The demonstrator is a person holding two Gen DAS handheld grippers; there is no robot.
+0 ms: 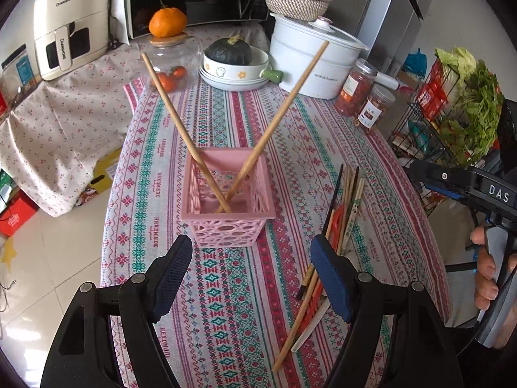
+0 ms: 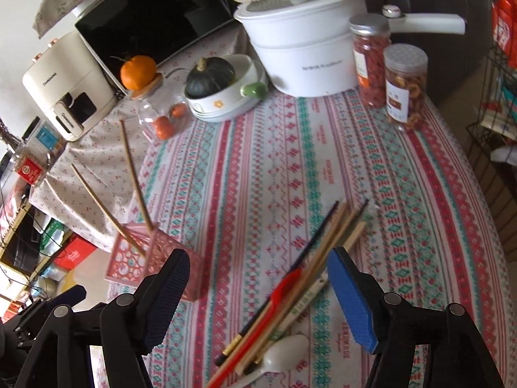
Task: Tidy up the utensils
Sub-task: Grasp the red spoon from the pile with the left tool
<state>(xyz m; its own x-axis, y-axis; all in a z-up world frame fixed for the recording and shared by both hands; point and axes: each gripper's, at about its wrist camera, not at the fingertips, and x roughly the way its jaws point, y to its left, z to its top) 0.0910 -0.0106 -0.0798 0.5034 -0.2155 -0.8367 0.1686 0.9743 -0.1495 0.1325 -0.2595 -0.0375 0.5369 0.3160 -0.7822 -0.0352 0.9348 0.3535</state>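
Observation:
A pink perforated basket (image 1: 226,207) stands on the patterned tablecloth with two wooden chopsticks (image 1: 181,129) crossed in it; it also shows in the right wrist view (image 2: 142,258). A pile of loose utensils (image 2: 290,294) lies to its right: wooden and dark chopsticks, a red piece and a white spoon (image 2: 284,355). The pile also shows in the left wrist view (image 1: 336,226). My left gripper (image 1: 250,278) is open and empty just before the basket. My right gripper (image 2: 258,294) is open and empty above the pile.
At the back of the table stand a white pot (image 1: 310,61), a bowl with a green squash (image 1: 229,64), a glass jar topped by an orange (image 1: 168,51) and two snack jars (image 2: 387,77). A wire rack with greens (image 1: 452,110) stands right. The table edge drops off left.

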